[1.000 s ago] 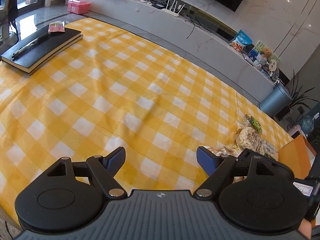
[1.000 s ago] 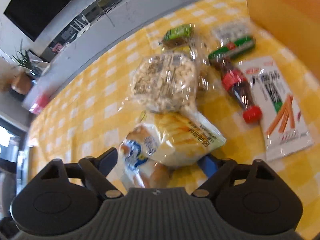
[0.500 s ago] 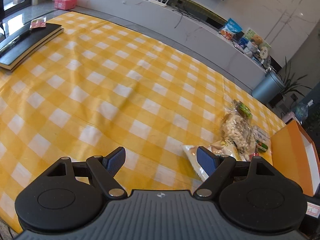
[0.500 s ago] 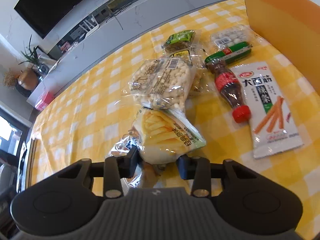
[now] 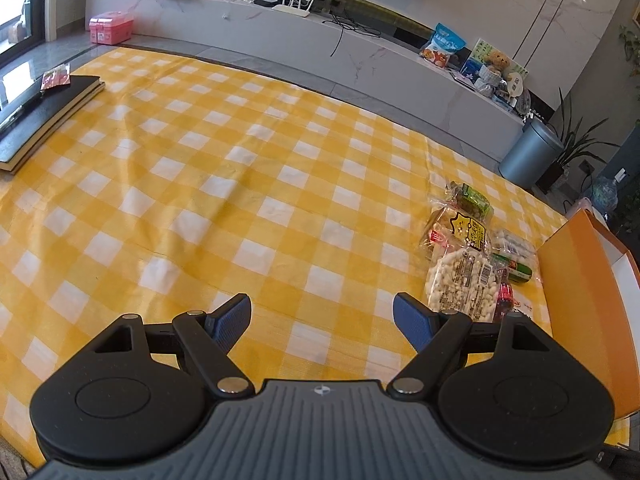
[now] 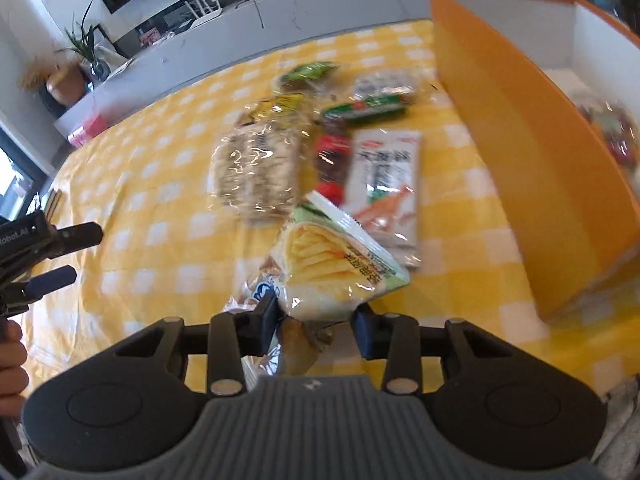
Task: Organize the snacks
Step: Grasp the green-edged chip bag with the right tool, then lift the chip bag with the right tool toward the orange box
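In the right wrist view my right gripper is shut on a yellow crinkle-chip packet, held just above the checked cloth. A clear bread bag with blue print is bunched under it between the fingers; I cannot tell if it is gripped too. Ahead lie a puffed-snack bag, a cola bottle, a white stick-snack packet and a green sausage. The orange box stands to the right. My left gripper hangs open over bare cloth, left of the puffed-snack bag.
The orange box stands at the table's right end, with wrapped snacks inside. A black notebook lies at the far left. The left gripper and a hand show at the left edge of the right wrist view.
The right gripper closed on the yellow packet and carried it to the right, nearer the orange box. The left gripper shifted sideways and stayed open.
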`<action>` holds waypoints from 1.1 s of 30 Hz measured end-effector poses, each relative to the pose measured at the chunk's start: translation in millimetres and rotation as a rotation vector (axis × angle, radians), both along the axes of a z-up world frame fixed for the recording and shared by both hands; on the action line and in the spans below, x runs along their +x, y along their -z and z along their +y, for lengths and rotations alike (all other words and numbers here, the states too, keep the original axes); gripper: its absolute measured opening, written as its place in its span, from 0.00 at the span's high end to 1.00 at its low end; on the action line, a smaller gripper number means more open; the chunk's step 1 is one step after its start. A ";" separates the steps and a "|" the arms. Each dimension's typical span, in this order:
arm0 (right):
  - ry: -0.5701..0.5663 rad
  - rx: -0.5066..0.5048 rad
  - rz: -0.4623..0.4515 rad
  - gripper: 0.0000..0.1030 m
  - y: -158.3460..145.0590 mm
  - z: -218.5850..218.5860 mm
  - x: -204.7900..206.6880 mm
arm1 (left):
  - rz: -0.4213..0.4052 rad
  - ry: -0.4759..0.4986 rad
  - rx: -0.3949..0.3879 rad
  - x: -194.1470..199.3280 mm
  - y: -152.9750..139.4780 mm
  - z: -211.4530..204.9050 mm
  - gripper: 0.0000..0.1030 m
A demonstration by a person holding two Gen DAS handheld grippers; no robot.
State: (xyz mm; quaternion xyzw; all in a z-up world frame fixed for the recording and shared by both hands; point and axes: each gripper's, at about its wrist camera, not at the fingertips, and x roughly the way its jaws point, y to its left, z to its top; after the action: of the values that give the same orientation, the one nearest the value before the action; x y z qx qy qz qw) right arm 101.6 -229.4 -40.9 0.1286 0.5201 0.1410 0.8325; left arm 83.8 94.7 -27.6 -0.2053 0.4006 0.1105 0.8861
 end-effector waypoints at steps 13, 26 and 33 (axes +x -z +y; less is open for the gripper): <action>0.362 0.054 0.018 0.07 -4.7 -2.6 12.7 | 0.011 0.058 0.026 1.6 2.9 -16.2 0.08; 0.450 -0.219 -0.111 0.07 22.8 59.1 10.5 | -0.032 0.115 0.005 -6.1 -13.5 -35.7 0.08; 0.405 -0.258 -0.184 0.27 23.5 64.3 2.4 | -0.040 0.117 0.013 -9.1 -19.8 -38.6 0.08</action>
State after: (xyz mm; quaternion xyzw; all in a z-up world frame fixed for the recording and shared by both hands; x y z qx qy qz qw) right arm 104.1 -165.1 -64.3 0.1092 0.4195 -0.0850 0.8971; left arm 74.7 56.1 -7.8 -0.1782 0.3935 0.0570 0.9001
